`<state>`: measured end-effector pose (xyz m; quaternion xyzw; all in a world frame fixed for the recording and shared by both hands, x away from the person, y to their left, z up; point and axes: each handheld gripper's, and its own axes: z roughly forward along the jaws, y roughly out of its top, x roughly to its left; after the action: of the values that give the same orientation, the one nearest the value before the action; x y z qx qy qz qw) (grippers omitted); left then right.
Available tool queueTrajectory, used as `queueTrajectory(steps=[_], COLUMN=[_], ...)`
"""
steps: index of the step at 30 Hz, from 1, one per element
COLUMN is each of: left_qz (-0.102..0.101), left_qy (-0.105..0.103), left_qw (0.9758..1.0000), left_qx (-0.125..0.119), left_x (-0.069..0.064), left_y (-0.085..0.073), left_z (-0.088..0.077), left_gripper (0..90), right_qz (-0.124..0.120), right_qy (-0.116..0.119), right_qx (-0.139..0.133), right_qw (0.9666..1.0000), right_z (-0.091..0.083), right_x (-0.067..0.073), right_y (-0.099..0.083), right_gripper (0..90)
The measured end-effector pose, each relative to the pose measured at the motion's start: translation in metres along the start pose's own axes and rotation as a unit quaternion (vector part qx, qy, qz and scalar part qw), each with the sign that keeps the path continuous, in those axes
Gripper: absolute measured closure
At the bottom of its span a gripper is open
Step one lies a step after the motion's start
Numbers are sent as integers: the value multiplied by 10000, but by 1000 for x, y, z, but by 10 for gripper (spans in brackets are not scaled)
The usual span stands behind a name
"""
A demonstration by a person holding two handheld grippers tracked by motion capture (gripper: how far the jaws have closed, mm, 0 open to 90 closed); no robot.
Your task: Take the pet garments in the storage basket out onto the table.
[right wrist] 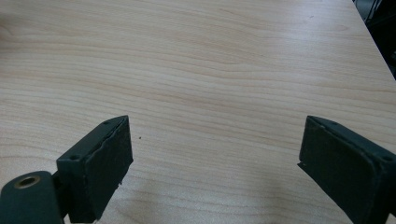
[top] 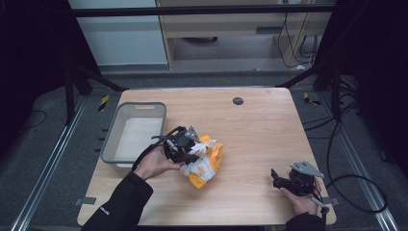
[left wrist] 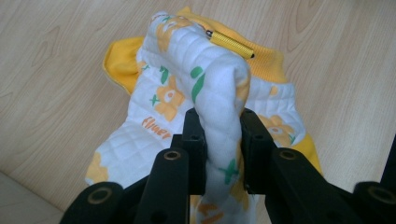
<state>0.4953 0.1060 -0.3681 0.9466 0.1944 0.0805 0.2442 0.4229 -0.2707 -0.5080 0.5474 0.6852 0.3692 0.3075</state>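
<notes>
Grey bin: a grey plastic bin (top: 117, 139) sits at the left edge of my wooden table (top: 260, 139), its pale inside open to the camera above. A pale corner of it shows at the bottom left of the left gripper view (left wrist: 18, 205).

My left hand: my left hand (top: 154, 163) comes in from the bottom in a dark sleeve, just right of the bin, and holds the left gripper (top: 195, 156).

Left gripper: in its own view (left wrist: 219, 140) my two black jaws are pinched on a raised fold of cloth, with only the thickness of the fabric between them.

Garment: a small quilted garment (top: 206, 161), white with orange flowers and green marks, yellow at its edges, lies near the middle of the table, just right of the bin and apart from it. In the left gripper view (left wrist: 177, 93) the gripped fold stands up above the jaws, a yellow zip runs along its top, and the word "flower" is printed in orange on the quilting.

Right gripper: my right gripper (top: 275, 179) is near the table's front right corner, well apart from the garment, with a grey plate on top. In its own view (right wrist: 215, 158) the jaws stand wide apart over bare wood, holding nothing.

My right hand: my right hand (top: 303, 199) holds that gripper from below.
</notes>
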Motion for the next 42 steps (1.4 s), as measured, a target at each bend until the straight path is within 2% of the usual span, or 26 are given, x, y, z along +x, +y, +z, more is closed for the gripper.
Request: queueTrajectory(steps=[12, 24, 34, 36, 42], left_qz=[141, 158, 330, 331, 504], left_qy=[-75, -74, -84, -87, -63], left_qw=[9998, 9998, 9993, 9993, 9986], left_qx=[142, 137, 130, 124, 109], left_x=[-8, -11, -15, -15, -18], left_y=[1, -5, -9, -9, -12], left_z=[21, 36, 47, 47, 50], left_gripper=[751, 735, 657, 630, 528], right_qz=[1, -18, -1, -1, 1], right_qy=[10, 6, 20, 22, 28], right_qx=[3, -1, 6, 9, 13], right_qw=[10000, 10000, 10000, 10000, 10000], right_z=[0, 0, 0, 0, 0], right_x=[0, 0, 0, 0, 0], right_y=[0, 0, 0, 0, 0], right_gripper=[95, 94, 93, 93, 91])
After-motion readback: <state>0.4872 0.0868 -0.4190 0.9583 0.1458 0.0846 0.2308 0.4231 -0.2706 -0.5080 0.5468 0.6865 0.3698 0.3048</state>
